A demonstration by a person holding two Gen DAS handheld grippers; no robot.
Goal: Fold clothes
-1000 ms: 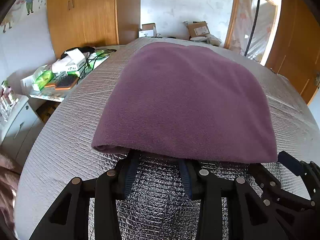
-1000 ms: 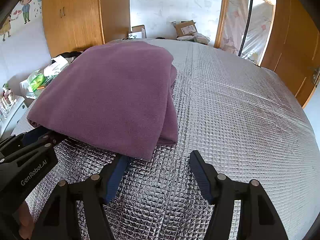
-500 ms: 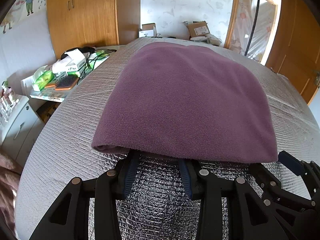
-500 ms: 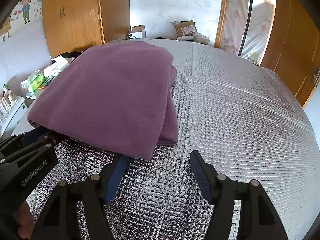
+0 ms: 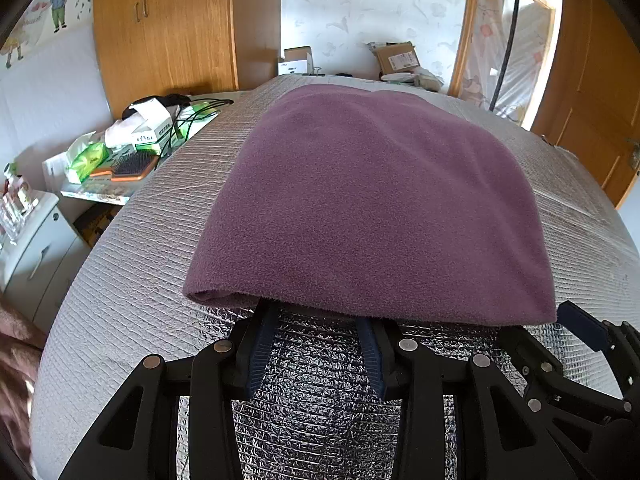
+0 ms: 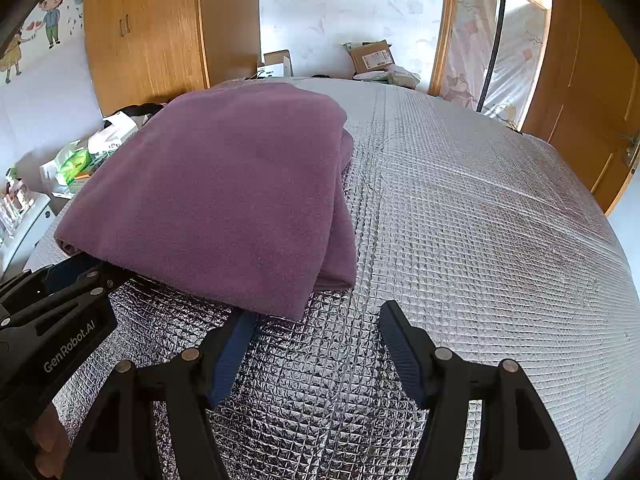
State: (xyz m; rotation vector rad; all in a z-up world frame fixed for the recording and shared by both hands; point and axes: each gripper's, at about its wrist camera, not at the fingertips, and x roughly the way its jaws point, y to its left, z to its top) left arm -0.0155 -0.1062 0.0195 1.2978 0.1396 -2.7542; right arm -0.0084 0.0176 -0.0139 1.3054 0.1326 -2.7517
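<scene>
Left wrist view: purple fleece garment lies folded in a thick flat stack on the silver quilted bed cover, toward its left edge, near hem just over the fingertips of the left gripper, whose jaws stand released with nothing pinched. Right gripper also gapes empty, by the stack's near right corner. Fleece looks soft, limp and light, likely to sag and slide apart; best taken at the near hem corners, through all layers.

home bedroom, wooden wardrobe, hairbrush
</scene>
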